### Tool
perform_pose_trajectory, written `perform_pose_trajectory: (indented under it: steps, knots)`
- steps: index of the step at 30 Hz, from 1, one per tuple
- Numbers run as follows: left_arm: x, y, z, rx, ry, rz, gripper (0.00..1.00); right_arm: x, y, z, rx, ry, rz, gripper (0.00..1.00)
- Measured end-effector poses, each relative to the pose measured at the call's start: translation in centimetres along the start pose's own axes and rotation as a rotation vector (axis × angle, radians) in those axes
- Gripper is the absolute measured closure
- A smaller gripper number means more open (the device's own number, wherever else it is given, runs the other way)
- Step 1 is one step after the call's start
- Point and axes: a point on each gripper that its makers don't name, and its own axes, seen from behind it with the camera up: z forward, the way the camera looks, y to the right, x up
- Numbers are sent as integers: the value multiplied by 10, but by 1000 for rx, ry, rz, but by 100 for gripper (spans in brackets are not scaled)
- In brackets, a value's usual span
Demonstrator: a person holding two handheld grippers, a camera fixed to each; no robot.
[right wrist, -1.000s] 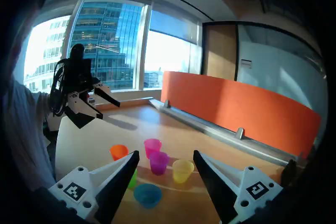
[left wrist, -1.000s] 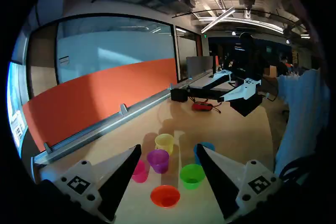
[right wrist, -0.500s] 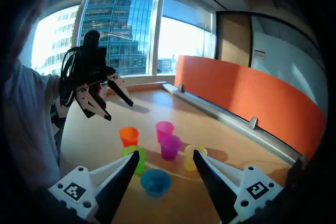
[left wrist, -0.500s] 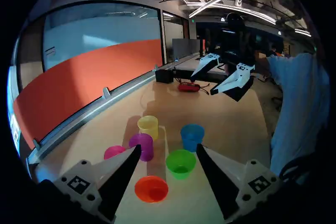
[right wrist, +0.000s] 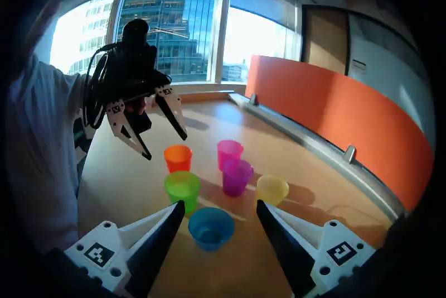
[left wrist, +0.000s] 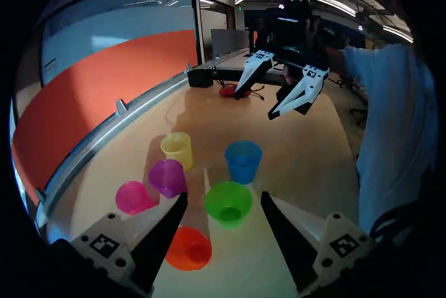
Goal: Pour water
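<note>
Left gripper view: I am looking down along the left gripper (left wrist: 223, 194), whose two fingers are spread wide with nothing between them. Six small plastic cups stand upright on a pale wooden table (left wrist: 312, 147). I take the green cup (left wrist: 228, 204) as my marker: it sits just past the fingertips, in line with the gap. The orange cup (left wrist: 188, 248) is nearer to me than the green cup and to its left, partly behind one finger. The purple cup (left wrist: 167, 177) is just beyond and left of the green cup, the pink cup (left wrist: 132, 197) farther left, and the yellow cup (left wrist: 177, 148) beyond the purple one. The blue cup (left wrist: 243, 159) stands just behind the green cup, slightly right. Well beyond the green cup the right gripper (left wrist: 253, 107) hangs in the air, fingers apart and empty, beside a light sleeve (left wrist: 390, 130). I cannot tell whether any cup holds water.

Right gripper view: my own fingers are spread and grip nothing. The blue cup sits near their tips, closer to me than the green cup and to its right. The orange cup is straight beyond the green cup; the purple cup is to its right, with the pink cup behind that and the yellow cup farthest right. The left gripper hovers above and beyond the green cup, fingers open and empty, against bright windows (right wrist: 167, 30).
</note>
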Motion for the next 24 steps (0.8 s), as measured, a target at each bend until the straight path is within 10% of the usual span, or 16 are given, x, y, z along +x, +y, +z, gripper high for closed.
perform_pose_trajectory:
  steps: [24]
  knots:
    - [-43, 6, 50, -33, -167, 45, 2, -58, -8, 32, 81, -112, -28, 1]
